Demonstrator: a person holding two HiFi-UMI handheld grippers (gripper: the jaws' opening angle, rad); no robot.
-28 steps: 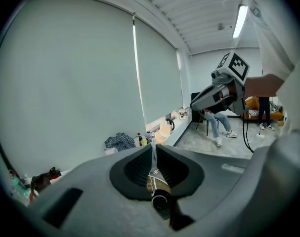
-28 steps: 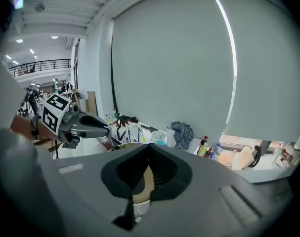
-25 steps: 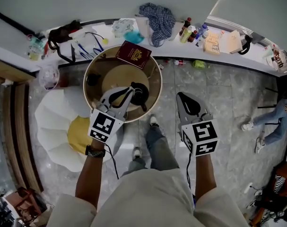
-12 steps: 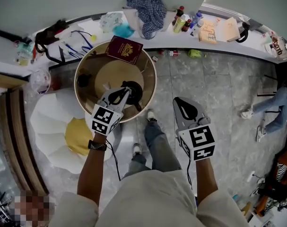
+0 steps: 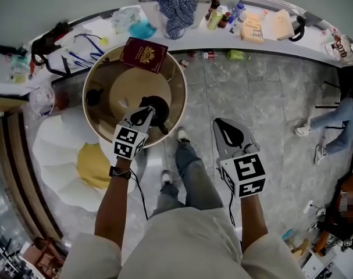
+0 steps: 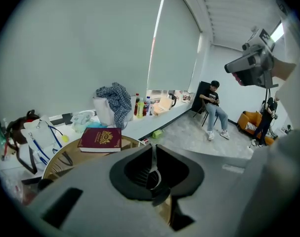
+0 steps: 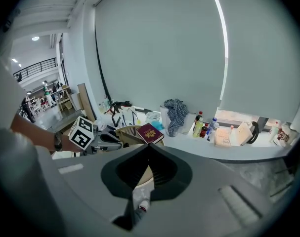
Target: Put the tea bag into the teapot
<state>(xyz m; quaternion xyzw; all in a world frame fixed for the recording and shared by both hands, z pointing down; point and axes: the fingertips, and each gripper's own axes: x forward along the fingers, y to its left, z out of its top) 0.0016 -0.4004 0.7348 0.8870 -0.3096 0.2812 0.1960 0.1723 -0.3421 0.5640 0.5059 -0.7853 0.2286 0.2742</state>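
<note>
The left gripper (image 5: 146, 110) hangs right over the black teapot (image 5: 157, 104), which stands near the front edge of the round tabletop (image 5: 106, 83). Its jaws are closed together on a thin pale strip (image 6: 153, 165), seemingly the tea bag's string or tag. The strip runs lengthwise along the seam between the jaws, pointing down toward the teapot, and the bag itself is not clearly visible. A maroon book (image 5: 143, 54) lies beyond the teapot on the far rim. The right gripper (image 5: 224, 127) is well to the right of the teapot, over the floor, jaws pressed together and empty.
</note>
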